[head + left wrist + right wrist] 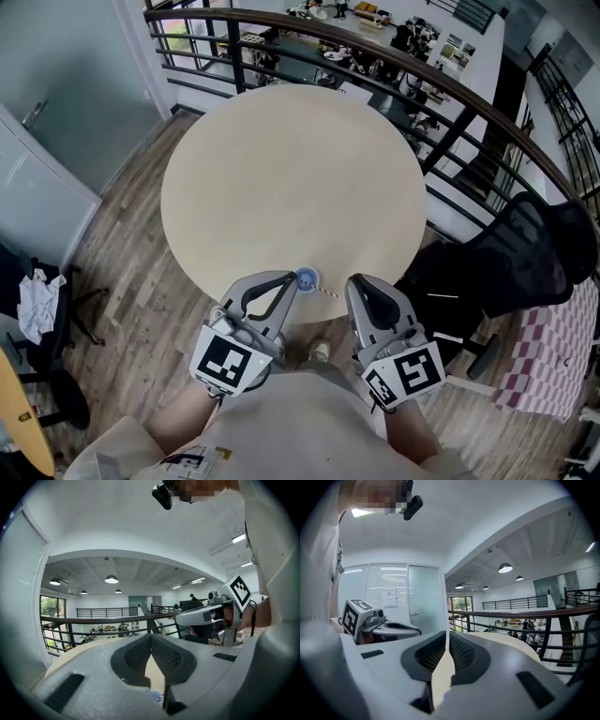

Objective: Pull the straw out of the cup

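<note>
A small blue cup (pixel 306 277) stands at the near edge of the round beige table (pixel 291 187). A red-and-white striped straw (pixel 329 292) leans out of it to the right. My left gripper (pixel 294 280) is shut, its tips just left of the cup, and nothing shows between the pads. In the left gripper view the pads (pixel 151 637) meet and the cup (pixel 156 696) shows low in the gap behind them. My right gripper (pixel 352 281) is also shut, right of the straw. Its pads (pixel 446 641) meet with nothing visible between them.
A dark metal railing (pixel 450 84) curves round the table's far and right sides, with a lower floor beyond. A black chair (pixel 525 253) stands at the right. Glass partitions (pixel 47 187) and a chair with crumpled white cloth (pixel 34 300) are at the left.
</note>
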`<state>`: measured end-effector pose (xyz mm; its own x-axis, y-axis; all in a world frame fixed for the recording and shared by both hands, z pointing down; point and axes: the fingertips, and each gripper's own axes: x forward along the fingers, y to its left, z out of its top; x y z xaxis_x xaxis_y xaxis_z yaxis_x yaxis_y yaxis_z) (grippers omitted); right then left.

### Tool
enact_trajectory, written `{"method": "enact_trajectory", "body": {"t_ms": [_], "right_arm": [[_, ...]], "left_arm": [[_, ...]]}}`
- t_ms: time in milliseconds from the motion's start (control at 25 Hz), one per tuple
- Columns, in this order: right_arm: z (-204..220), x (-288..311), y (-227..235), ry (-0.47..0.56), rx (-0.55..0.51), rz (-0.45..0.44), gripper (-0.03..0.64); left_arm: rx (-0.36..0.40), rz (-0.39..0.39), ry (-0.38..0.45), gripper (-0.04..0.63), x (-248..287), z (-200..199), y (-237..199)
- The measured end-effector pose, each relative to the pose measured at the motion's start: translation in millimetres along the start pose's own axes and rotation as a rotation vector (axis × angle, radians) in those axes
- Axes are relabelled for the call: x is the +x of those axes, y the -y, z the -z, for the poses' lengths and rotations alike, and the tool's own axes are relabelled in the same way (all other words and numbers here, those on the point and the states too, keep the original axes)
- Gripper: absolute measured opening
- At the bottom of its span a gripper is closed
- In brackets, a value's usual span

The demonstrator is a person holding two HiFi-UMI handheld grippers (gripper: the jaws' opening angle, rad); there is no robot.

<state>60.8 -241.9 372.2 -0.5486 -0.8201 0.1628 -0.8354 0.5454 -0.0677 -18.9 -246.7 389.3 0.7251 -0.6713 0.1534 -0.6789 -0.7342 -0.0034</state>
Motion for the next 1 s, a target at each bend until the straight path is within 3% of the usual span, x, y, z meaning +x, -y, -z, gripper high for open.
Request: {"method": "enact_trajectory", "body": {"t_ms": [160,240,320,360,520,1000], "right_arm": [[17.4,1.2,9.2,-0.049,0.002,-0.017,0.034],[26.7,2.7,11.2,-0.073,0.006,-0.031,0.037],[37.8,4.8,11.6,-0.106,0.013,-0.05,0.132],[44.7,5.9,12.9,-0.128,0.014,-0.054,0.143],[77.5,11.4,19.8,-0.216,0.008,-0.05,0.147],[176.3,21.0,35.2,-0.393,0.048,-0.055,0.147]], "left_arm": [[0.036,-0.007,-0.013,0.014,11.5,10.3,-3.9],[0.001,-0.008,-0.032,0.014,17.4,15.7,-4.9],[-0.05,-0.008,-0.043,0.014,22.4,18.3,-6.1],[-0.053,-0.008,-0.043,0.014,25.3,19.4,-7.0],[-0.011,-0.003,-0.056,0.014,37.4,34.9,-10.0],[-0.032,0.048,-0.241,0.014,58.4,120.5,-5.2]]}}
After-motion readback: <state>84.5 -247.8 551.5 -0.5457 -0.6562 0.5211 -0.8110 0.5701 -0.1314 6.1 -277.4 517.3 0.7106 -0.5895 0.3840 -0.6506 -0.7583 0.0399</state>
